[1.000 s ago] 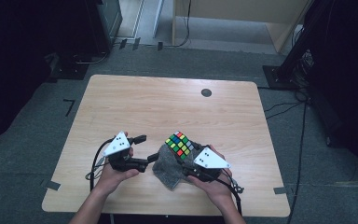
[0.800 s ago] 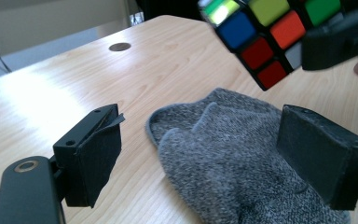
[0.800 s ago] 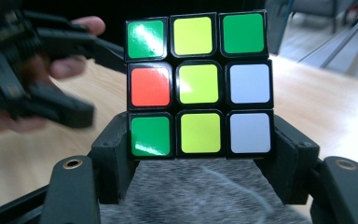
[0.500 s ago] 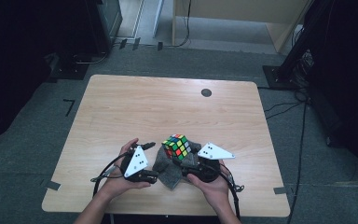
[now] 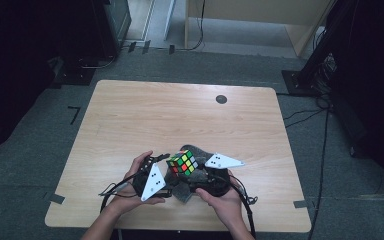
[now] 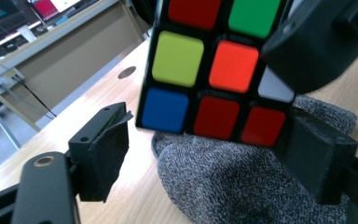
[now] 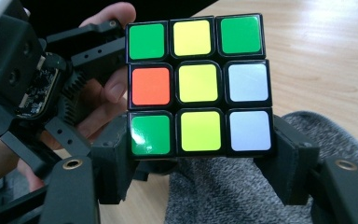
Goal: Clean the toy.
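One puzzle cube (image 5: 182, 162), three-by-three coloured stickers, held above the near middle of the table (image 5: 130, 115) over one grey knitted cloth (image 5: 180, 189). In the right gripper view the cube (image 7: 199, 85) shows a full face: green, yellow, green; orange, yellow, white; green, yellow, white. In the left gripper view the cube (image 6: 216, 70) is cut off at the top edge, and part of its right column is hidden behind a black jaw of the other tool; visible stickers include yellow-green, orange, blue and several red. No brand, label or readable writing on the cube or cloth. Right hand-held gripper (image 7: 200, 161), one: jaws part-way open and clamped on the cube's bottom row, a pad against each side. Left hand-held gripper (image 6: 214, 158), one: jaws wide and just been closing; the near pad stands clear of the cube's blue corner, the far jaw is blurred and partly out of frame, so contact there cannot be told. From the high view the left hand-held gripper (image 5: 164, 172) sits just beside the cube, the right hand-held gripper (image 5: 200, 177) under it; each carries a three-cornered plate, two counted. Cloth (image 6: 223, 186) is partly covered by hands and tools. One dark round spot (image 5: 221, 99) on the far side of the table; several bits of tape on the floor, too small to read.
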The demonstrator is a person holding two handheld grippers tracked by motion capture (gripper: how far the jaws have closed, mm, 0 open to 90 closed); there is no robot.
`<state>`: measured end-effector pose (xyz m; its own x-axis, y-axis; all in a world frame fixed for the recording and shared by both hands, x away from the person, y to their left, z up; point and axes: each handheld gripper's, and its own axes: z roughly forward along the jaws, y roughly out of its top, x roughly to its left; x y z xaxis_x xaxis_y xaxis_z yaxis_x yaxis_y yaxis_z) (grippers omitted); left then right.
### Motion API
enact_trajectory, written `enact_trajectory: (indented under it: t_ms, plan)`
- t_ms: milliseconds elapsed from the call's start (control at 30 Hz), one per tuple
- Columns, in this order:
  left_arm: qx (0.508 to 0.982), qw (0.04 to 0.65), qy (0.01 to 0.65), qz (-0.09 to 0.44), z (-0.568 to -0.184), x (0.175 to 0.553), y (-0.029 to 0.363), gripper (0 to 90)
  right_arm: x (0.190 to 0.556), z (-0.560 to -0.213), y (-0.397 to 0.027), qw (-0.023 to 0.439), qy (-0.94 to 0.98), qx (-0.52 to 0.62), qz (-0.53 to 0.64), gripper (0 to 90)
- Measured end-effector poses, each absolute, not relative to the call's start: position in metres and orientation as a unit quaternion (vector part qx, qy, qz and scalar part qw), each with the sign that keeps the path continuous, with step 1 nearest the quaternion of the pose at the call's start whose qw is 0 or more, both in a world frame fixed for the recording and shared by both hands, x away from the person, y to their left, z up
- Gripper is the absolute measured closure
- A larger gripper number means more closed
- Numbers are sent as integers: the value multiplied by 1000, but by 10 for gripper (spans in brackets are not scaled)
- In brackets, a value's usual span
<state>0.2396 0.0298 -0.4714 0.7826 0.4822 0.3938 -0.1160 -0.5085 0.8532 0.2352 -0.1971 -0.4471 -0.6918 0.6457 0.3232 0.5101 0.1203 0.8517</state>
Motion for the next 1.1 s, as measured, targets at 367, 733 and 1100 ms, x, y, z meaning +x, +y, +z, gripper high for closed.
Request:
enact_trajectory:
  t_ms: [367, 733, 1100]
  plan:
    - [812, 489, 96, 305, -476, 236, 25, 304, 241, -455, -193, 0, 745, 406, 530, 339]
    - [796, 492, 176, 304, -472, 255, 50, 325, 246, -449, -224, 23, 687, 414, 597, 249]
    - [779, 530, 233, 239, -459, 269, 73, 326, 241, -498, -169, 114, 811, 383, 427, 266]
